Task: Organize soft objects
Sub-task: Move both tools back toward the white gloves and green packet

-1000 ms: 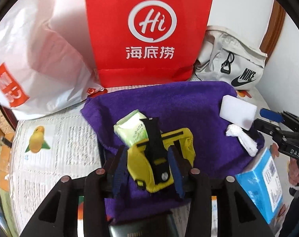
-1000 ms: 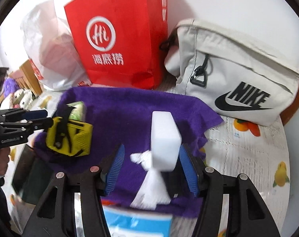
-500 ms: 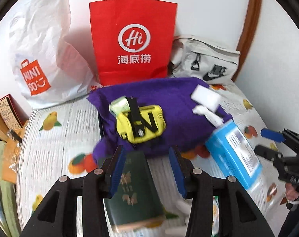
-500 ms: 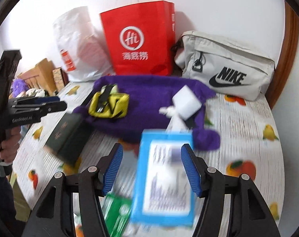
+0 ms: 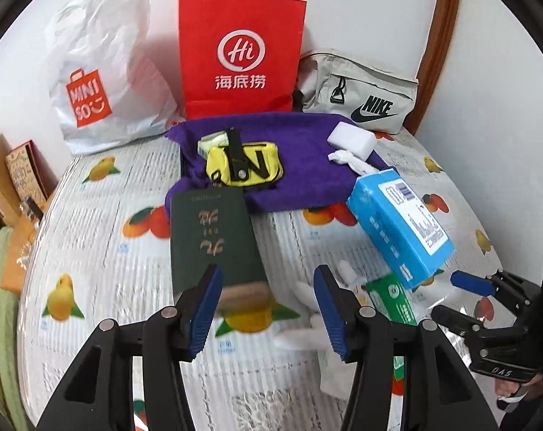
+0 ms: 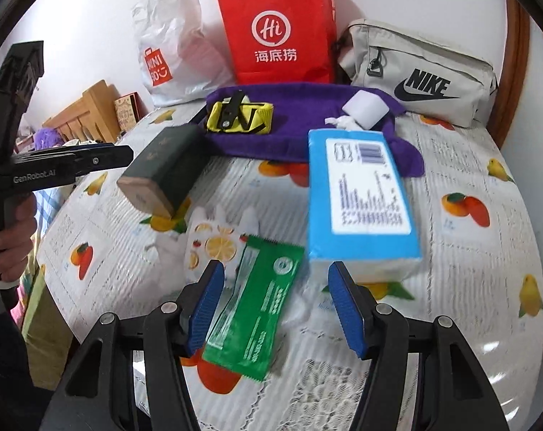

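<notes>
Taking the purple towel [image 5: 293,151] as the landmark, and reading from the left: to its left and behind stands a white bag [image 5: 99,72], then a red bag [image 5: 241,54] upright directly behind it, both apparently backed against the wall so they stay standing. At the towel's near left corner a green book [image 5: 214,237] lies flat, its far end overlapping the towel's edge. On the towel itself the soft things are gathered: a yellow pouch [image 5: 244,165] left of centre with a pale tissue pack [image 5: 210,142] tucked just behind it, and toward the right end a white sponge [image 5: 350,138] with a twisted white rag [image 5: 350,160] touching it. The towel looks to serve as the collecting spot, so the sorting seems partly done. Behind the towel's right end a grey bag [image 5: 365,93] slumps against the wall. At the towel's near right corner a blue box [image 6: 357,194] rests on the bench [image 5: 102,251], one end reaching the towel. Nearer than the towel, a fruit-print packet [image 6: 214,240] and a green packet [image 6: 260,298] lie overlapping, not yet moved. The left tongs [image 5: 268,305] hover spread over the book's near end, pinching nothing; the right tongs [image 6: 275,305] hover spread above the green packet, also empty, probably lined up to take it next.
</notes>
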Tool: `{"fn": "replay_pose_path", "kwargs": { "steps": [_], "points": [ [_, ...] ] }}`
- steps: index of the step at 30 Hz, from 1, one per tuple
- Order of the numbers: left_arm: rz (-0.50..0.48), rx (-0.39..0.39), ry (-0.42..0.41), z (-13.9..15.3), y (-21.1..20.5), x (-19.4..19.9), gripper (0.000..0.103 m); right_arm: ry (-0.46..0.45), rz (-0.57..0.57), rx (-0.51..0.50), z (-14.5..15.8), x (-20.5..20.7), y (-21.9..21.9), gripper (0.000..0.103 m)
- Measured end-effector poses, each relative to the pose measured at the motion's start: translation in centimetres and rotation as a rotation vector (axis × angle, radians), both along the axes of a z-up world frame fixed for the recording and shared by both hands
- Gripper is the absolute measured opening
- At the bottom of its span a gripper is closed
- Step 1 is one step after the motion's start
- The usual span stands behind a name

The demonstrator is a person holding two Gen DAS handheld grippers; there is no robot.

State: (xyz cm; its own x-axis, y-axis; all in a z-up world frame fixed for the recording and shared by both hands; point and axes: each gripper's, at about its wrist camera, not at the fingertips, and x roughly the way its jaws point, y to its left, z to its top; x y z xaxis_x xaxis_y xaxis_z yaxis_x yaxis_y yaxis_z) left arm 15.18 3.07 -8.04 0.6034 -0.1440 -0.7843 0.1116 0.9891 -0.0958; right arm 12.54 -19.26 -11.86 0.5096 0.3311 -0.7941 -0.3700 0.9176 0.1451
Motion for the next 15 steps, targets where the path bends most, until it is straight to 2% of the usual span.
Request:
{"fn": "replay_pose_path", "kwargs": {
  "steps": [9,15],
  "points": [
    [0.024,-0.035,0.056,-3.3,1.1,-1.9,0.051,0.056,-0.057,-0.013,-3.9,-0.4,1.1,0.059],
    [0.034,-0.048,0.071,-4.4,2.0,-2.1,0.051,0.078,-0.077,-0.007,-5.1,-0.1,1.7,0.060]
  ]
}}
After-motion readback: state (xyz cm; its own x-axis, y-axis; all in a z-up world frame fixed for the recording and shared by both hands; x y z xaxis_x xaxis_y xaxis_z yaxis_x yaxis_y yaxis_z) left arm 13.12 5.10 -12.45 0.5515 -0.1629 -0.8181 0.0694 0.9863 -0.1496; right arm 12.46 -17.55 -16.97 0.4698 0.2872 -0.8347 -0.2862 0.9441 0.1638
